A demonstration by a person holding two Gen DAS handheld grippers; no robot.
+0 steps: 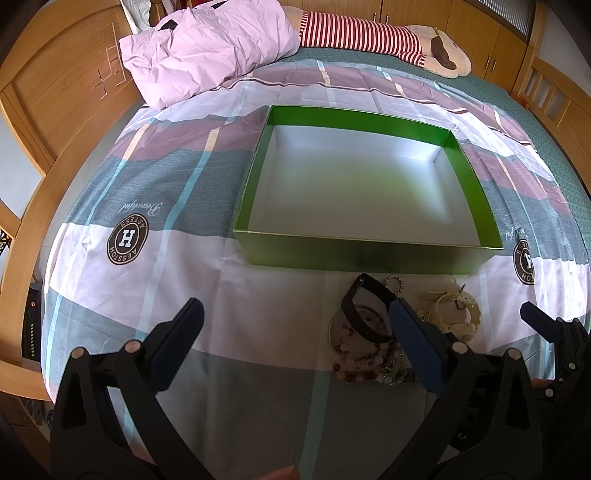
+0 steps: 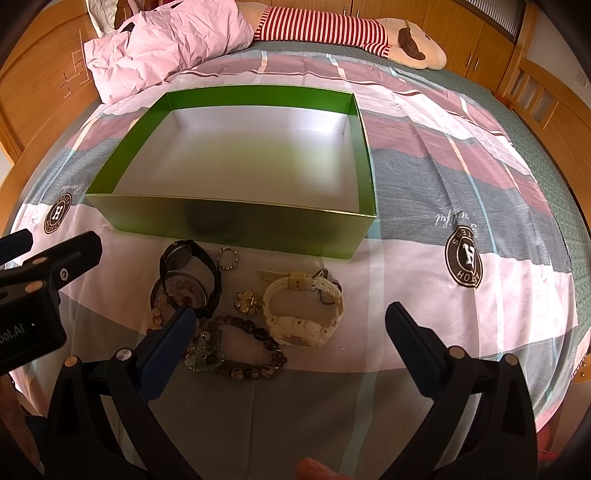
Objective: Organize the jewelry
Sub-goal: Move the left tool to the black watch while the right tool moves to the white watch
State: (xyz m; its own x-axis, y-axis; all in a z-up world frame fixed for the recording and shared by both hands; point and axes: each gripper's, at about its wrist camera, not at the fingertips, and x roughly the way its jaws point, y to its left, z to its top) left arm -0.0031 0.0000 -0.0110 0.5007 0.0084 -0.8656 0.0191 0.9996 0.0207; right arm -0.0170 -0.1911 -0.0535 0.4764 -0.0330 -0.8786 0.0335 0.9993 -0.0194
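An empty green box [image 1: 354, 256] [image 2: 229, 225] with a white inside sits on the bed. In front of it lies a pile of jewelry: a black watch [image 2: 192, 273] [image 1: 364, 310], a small ring [image 2: 228, 257], a gold flower brooch [image 2: 248, 302], a cream watch [image 2: 303, 314] [image 1: 458, 314], and beaded bracelets [image 2: 240, 354] [image 1: 369, 362]. My left gripper [image 1: 295, 325] is open, just left of the pile. My right gripper [image 2: 290, 328] is open, fingers either side of the pile, above it.
A patterned bedsheet [image 1: 147, 206] covers the bed. A pink pillow [image 1: 207, 48] and a striped plush toy [image 1: 369, 33] lie at the far end. Wooden bed frame [image 1: 55, 110] and cabinets surround it.
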